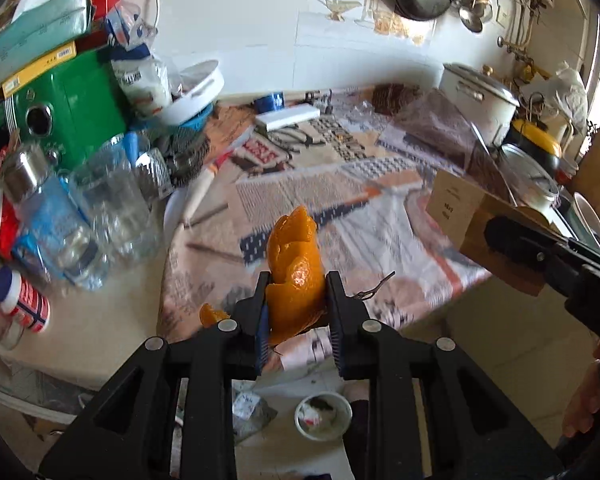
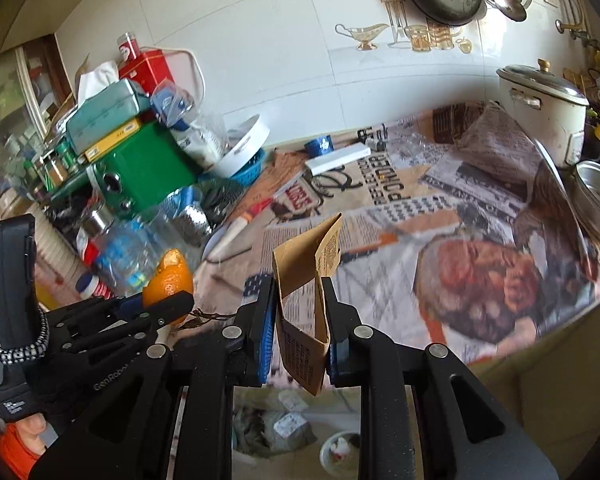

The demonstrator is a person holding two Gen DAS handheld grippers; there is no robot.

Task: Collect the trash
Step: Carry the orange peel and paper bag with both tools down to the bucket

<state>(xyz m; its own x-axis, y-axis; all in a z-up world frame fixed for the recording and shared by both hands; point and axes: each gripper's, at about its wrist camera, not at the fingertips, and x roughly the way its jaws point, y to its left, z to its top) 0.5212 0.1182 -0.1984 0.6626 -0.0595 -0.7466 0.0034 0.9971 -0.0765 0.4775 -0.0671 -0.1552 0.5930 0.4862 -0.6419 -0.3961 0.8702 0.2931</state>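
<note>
My left gripper (image 1: 296,292) is shut on an orange peel (image 1: 296,276) and holds it above the near edge of the newspaper-covered counter (image 1: 340,184). The peel also shows in the right wrist view (image 2: 170,278), held by the left gripper (image 2: 168,300). My right gripper (image 2: 300,300) is shut on a folded brown cardboard piece (image 2: 306,264). In the left wrist view the cardboard (image 1: 460,208) and the right gripper (image 1: 500,236) are at the right. A small bit of orange peel (image 1: 212,316) lies at the counter edge.
Below the counter edge lie a small bowl with scraps (image 1: 323,414) and a crumpled wrapper (image 1: 252,408). At the left stand a green appliance (image 1: 64,108), plastic bottles (image 1: 112,204) and packets. A white pot (image 1: 476,96) and pans stand at the right.
</note>
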